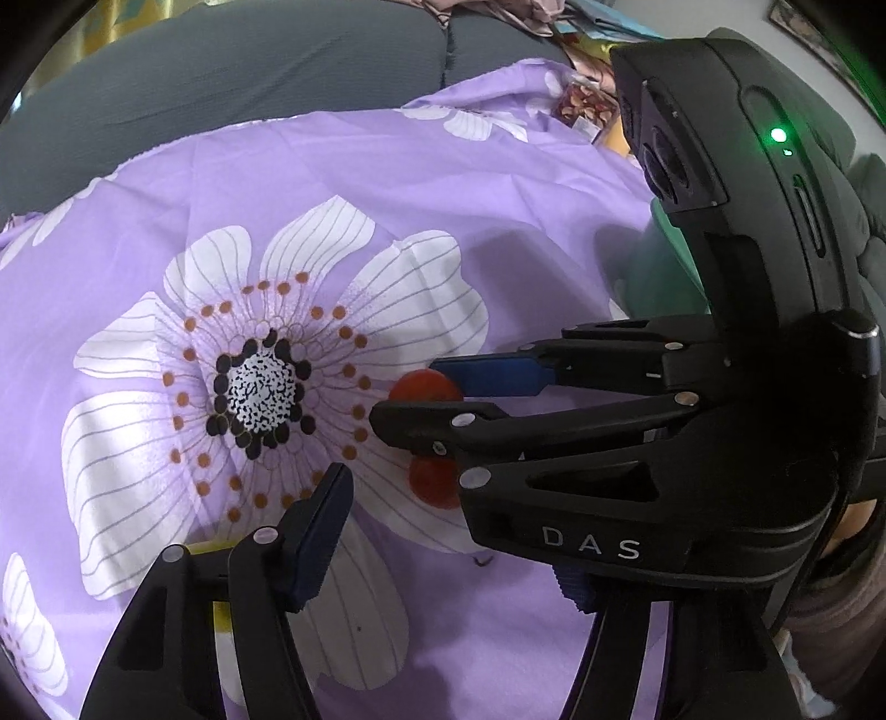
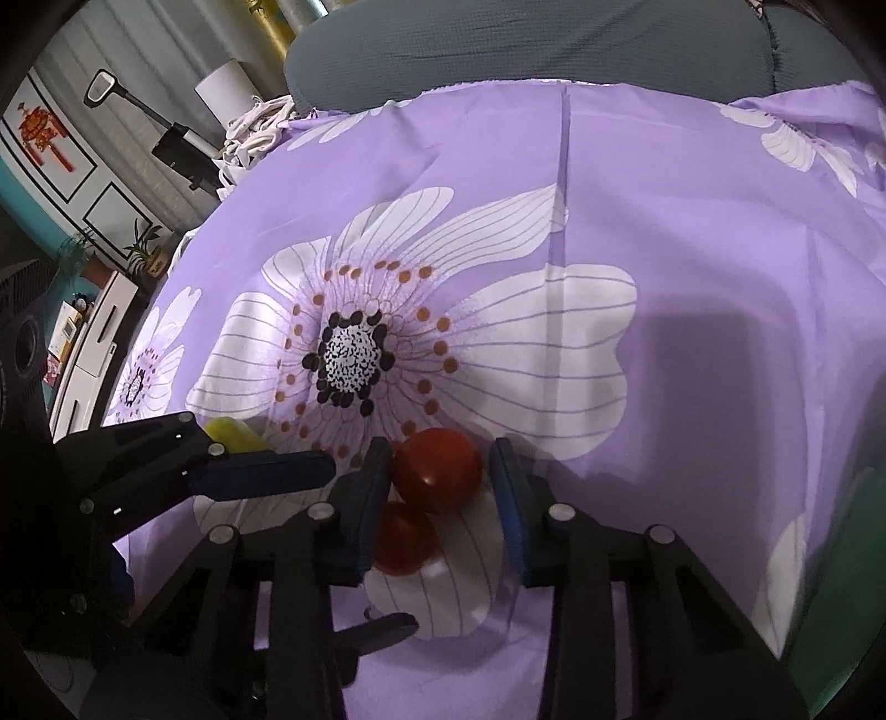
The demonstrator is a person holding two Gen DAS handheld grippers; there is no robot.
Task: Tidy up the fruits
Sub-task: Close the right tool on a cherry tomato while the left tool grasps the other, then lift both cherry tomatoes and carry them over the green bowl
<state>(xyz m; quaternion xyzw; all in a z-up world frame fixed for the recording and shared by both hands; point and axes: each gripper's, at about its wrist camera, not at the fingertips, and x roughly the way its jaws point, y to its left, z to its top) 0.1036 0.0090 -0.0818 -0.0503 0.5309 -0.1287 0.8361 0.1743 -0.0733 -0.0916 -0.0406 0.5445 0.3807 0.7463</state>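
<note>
I see the purple flowered cloth spread over the desk, a grey couch beyond it. My right claw straddles the upper of two red tomatoes — left pad touching it, right pad just clear, so nothing is pinched. The second tomato lies nearer me, beside the left finger. My left claw stands part spread over bare cloth, a yellow fruit just behind its finger.
</note>
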